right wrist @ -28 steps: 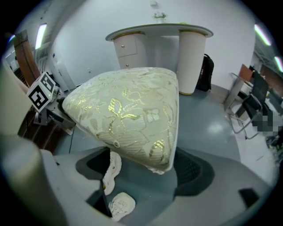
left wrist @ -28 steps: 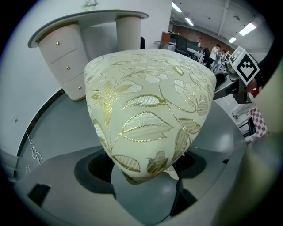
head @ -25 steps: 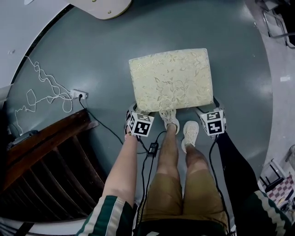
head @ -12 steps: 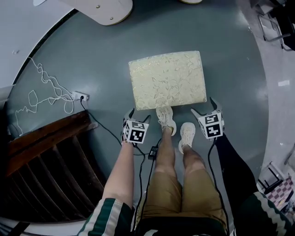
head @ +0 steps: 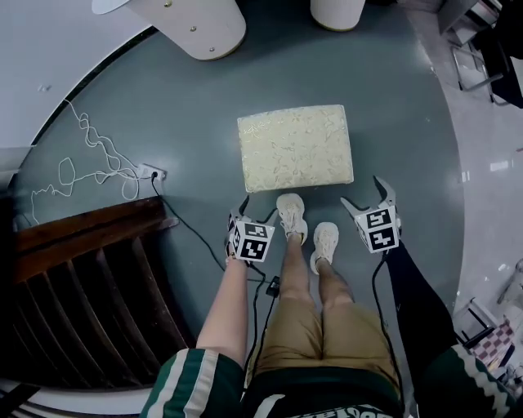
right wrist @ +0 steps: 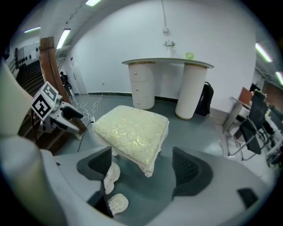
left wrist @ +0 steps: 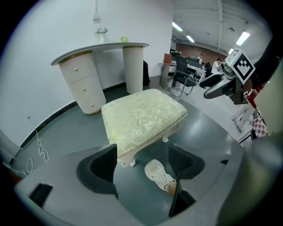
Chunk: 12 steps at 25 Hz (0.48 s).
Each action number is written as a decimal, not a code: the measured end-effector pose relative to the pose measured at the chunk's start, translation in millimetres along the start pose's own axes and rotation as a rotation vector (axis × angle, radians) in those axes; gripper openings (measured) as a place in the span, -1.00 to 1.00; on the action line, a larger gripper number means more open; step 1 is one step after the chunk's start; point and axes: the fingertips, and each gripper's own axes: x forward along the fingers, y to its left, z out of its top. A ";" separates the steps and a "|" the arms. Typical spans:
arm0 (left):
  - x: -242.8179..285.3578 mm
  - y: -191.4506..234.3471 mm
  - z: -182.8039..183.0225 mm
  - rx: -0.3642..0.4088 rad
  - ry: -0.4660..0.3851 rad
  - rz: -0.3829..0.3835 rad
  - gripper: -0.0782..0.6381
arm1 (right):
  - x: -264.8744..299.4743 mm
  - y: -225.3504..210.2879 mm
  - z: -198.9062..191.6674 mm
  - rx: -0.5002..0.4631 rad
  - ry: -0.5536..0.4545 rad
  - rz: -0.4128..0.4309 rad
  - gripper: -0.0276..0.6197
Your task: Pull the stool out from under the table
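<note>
Cream stool with a leafy brocade cushion and stubby white curved legs. Sits on the grey floor, clear of the white desk, just ahead of the shoes. Left tongs and right tongs both gaping wide, gripping nothing (just floor between the jaws). A second ago, right at the stool's near corners; now backed off, apart from it.

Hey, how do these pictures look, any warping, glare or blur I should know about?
Head view: sharp, with pale glare patches on the floor at right. Left gripper view: strong fisheye bending, black corners, the stool sharp. Right gripper view: same bending and dark rim, ceiling lights blown out, a sheen on the stool's fabric.
</note>
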 end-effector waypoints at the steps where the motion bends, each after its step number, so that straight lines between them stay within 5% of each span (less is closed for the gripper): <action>1: -14.0 -3.7 6.4 0.005 -0.011 0.003 0.25 | -14.9 0.9 6.9 0.000 -0.013 -0.004 0.45; 12: -178.3 -18.4 95.9 -0.019 -0.169 0.090 0.21 | -147.4 32.8 122.1 0.011 -0.196 0.017 0.41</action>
